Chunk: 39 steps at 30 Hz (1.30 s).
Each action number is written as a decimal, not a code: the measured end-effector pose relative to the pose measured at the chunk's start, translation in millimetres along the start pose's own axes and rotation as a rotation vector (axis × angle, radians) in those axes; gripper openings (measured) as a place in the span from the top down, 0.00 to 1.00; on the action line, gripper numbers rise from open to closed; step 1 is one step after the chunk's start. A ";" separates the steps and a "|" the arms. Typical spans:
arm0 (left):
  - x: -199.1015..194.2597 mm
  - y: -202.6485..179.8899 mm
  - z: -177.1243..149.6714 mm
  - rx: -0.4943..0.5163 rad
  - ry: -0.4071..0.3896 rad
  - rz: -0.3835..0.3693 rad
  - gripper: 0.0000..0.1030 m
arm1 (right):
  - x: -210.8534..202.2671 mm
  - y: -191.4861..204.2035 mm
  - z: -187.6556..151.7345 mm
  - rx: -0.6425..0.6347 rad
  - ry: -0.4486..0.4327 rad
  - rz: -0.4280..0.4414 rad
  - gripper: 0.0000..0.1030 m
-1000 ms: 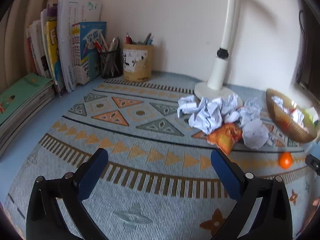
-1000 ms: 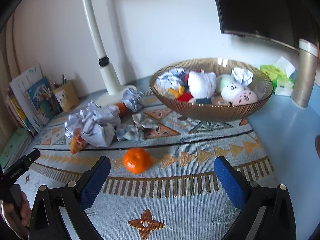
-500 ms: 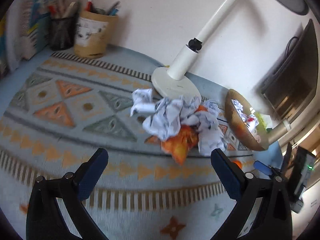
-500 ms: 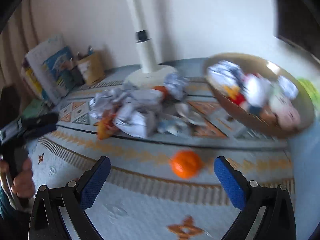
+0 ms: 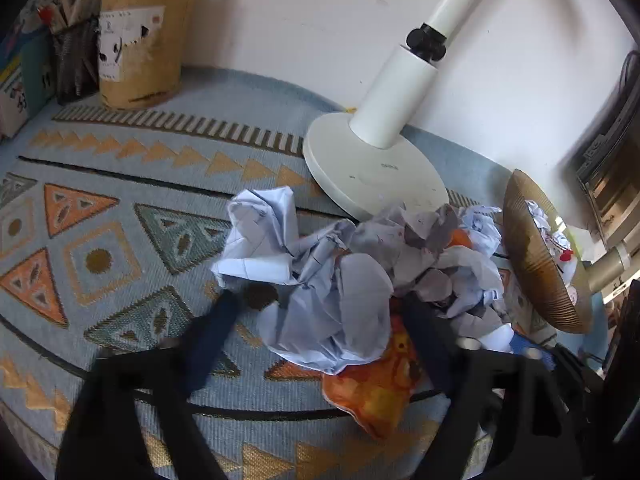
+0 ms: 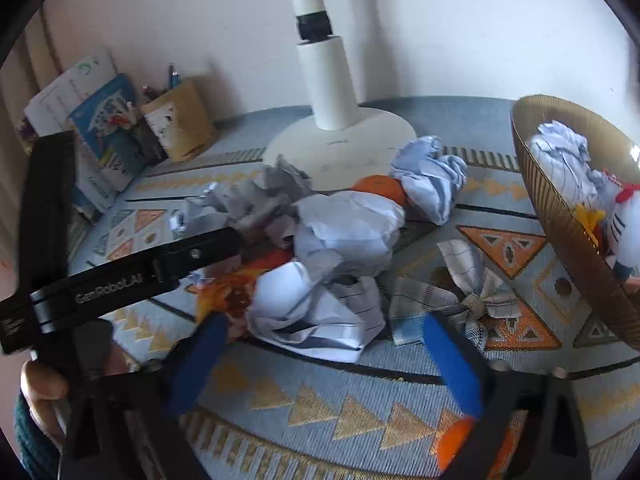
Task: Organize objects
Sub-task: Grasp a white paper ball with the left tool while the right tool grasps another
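Observation:
A heap of crumpled white paper balls point(image 5: 340, 280) lies on the patterned mat in front of the lamp base. My left gripper point(image 5: 322, 302) straddles the nearest ball, its jaws closing with the ball between them; the pads do not clearly press on it. In the right wrist view my right gripper point(image 6: 326, 324) straddles a crumpled lined sheet point(image 6: 316, 312), its jaws closing too, with gaps at both pads. An orange snack bag point(image 5: 372, 396) point(image 6: 228, 296) lies under the heap. The left gripper's black body point(image 6: 120, 276) reaches in from the left, held by a hand point(image 6: 40, 384).
A woven basket point(image 5: 536, 264) point(image 6: 560, 216) with paper and plush toys stands at the right. The white lamp base point(image 5: 376, 176) is behind the heap. An orange point(image 6: 380, 188), a plaid bow point(image 6: 472, 300), a second orange point(image 6: 456, 444), a pen holder point(image 5: 140, 48) and books point(image 6: 104, 132) are around.
Both grippers have swung toward the paper heap and come down close to it. Their jaws, wide apart before, have narrowed around paper balls.

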<state>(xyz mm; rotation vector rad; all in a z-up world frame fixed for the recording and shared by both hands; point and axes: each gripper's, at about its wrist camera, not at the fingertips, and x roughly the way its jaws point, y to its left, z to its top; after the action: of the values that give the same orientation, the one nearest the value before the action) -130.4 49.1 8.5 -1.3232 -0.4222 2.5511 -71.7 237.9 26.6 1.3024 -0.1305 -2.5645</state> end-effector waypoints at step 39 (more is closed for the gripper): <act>-104.5 -20.1 -124.7 0.274 -0.083 -0.024 0.52 | -76.9 -12.3 -125.8 0.097 0.065 0.264 0.04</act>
<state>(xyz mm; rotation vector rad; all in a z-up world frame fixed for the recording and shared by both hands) 32.6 50.6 26.2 -1.1106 -0.0963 2.5395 70.4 275.3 9.5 1.3045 -0.3914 -2.3161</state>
